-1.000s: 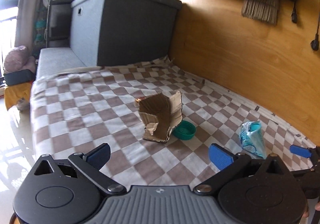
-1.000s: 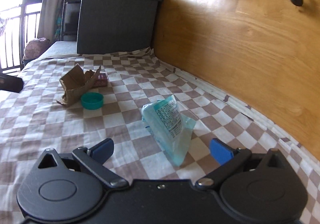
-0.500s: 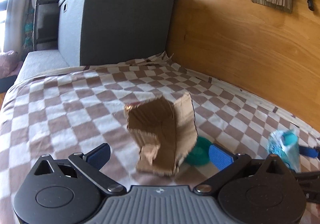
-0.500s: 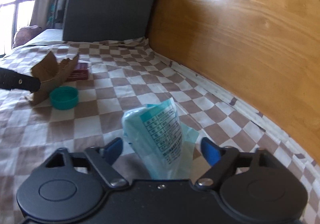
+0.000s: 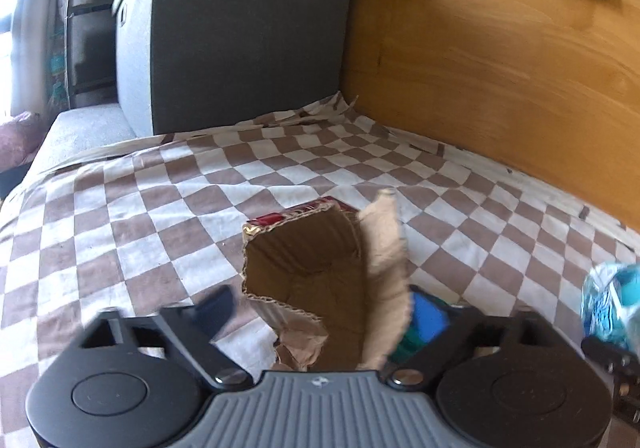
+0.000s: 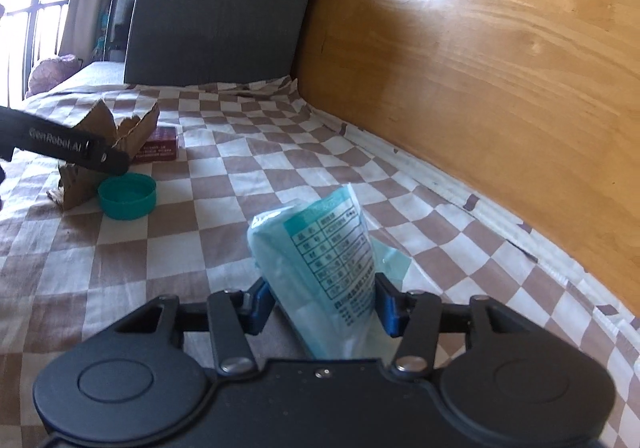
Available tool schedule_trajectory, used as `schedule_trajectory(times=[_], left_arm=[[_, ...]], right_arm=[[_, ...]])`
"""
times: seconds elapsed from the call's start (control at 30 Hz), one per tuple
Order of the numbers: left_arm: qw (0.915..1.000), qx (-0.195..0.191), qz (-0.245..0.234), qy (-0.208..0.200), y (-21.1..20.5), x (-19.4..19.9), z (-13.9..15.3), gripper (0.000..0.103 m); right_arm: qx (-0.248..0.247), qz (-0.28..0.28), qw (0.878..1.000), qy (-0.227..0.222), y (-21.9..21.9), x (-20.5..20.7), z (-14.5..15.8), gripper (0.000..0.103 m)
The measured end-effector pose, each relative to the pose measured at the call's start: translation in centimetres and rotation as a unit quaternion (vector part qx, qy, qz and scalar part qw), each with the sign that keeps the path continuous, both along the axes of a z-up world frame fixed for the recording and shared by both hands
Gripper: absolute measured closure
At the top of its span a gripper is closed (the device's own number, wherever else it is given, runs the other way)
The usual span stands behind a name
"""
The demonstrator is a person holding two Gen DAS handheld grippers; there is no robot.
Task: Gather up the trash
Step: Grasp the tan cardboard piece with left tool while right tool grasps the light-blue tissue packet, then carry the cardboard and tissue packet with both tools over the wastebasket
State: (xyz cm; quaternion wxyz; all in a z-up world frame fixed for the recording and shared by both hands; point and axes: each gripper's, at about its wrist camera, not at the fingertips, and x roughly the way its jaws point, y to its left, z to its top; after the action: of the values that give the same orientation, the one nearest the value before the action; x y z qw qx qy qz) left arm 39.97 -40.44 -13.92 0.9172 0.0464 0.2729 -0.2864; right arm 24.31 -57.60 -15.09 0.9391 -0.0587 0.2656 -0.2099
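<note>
Trash lies on the checkered bed (image 6: 224,151) — the right hand-held gripper (image 6: 322,306) pinches the teal packet (image 6: 320,248) to lift it, while the left hand-held gripper (image 5: 320,312), spread wide, straddles the torn cardboard (image 5: 316,272) for grasping.

A lived-in home: a bed spread with a brown-and-white checked sheet (image 5: 160,207) runs along a wood-panelled wall (image 6: 500,67) at 3 o'clock, a grey fabric storage box (image 5: 232,35) stands at 12 o'clock, and a curtained window with railings (image 6: 36,3) admits daylight at 10 o'clock.
</note>
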Motion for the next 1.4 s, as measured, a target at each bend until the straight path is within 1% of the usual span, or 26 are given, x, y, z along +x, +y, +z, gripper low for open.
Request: schedule_trajectory(times=[0.07, 0.1, 0.13, 0.23, 0.37, 0.47, 0.6, 0.7, 0.8, 0.9, 1.1, 1.23, 1.4], left_arm=[[1.0, 0.006, -0.006, -0.004, 0.2, -0.3, 0.3, 0.034], [0.9999, 0.01, -0.007, -0.006, 0.2, -0.5, 0.5, 0.037], [0.9999, 0.009, -0.008, -0.005, 0.4, -0.7, 0.6, 0.039], [0.9999, -0.001, -0.013, 0.005, 1.2, -1.4, 1.1, 0.041], [0.9998, -0.003, -0.018, 0.011, 2.3, -2.5, 1.7, 0.048], [0.9996, -0.007, -0.02, 0.021, 3.1, -3.4, 2.2, 0.049], [0.9991, -0.014, -0.029, 0.029, 4.3, -5.3, 2.8, 0.049], [0.9988, -0.018, -0.033, 0.033, 5.1, -6.9, 3.3, 0.049], [0.9987, -0.023, -0.031, 0.035, 6.0, -8.3, 3.9, 0.049], [0.9989, -0.025, -0.027, 0.028, 7.1, -9.7, 4.7, 0.049], [0.9992, -0.028, -0.015, 0.023, 9.5, -11.7, 6.1, 0.049], [0.9995, -0.027, -0.006, 0.018, 11.7, -12.9, 6.9, 0.049], [0.9995, -0.025, 0.013, 0.013, 14.8, -13.9, 7.3, 0.049]], right_arm=[[0.001, -0.003, 1.0, -0.007, 0.0, -0.2, 0.1, 0.051], [0.0, -0.003, 1.0, -0.009, 0.0, -0.4, 0.1, 0.051], [-0.002, -0.003, 1.0, -0.013, 0.1, -0.5, 0.2, 0.052], [-0.002, 0.0, 1.0, -0.018, 0.5, -0.9, 0.4, 0.052], [0.022, 0.003, 0.999, -0.028, 1.1, -1.9, 0.9, 0.053], [0.054, 0.001, 0.998, -0.034, 1.3, -2.7, 1.3, 0.053], [0.054, -0.011, 0.997, -0.047, 2.3, -3.9, 2.1, 0.053], [0.066, -0.013, 0.996, -0.06, 2.9, -4.7, 3.0, 0.053], [0.078, -0.004, 0.995, -0.063, 3.5, -5.4, 4.0, 0.053], [0.08, 0.005, 0.995, -0.06, 4.5, -6.0, 4.7, 0.053], [0.094, 0.024, 0.993, -0.061, 6.7, -6.9, 6.1, 0.053], [0.095, 0.037, 0.993, -0.061, 8.6, -7.2, 7.1, 0.053], [0.102, 0.052, 0.991, -0.062, 11.1, -7.1, 7.9, 0.053]])
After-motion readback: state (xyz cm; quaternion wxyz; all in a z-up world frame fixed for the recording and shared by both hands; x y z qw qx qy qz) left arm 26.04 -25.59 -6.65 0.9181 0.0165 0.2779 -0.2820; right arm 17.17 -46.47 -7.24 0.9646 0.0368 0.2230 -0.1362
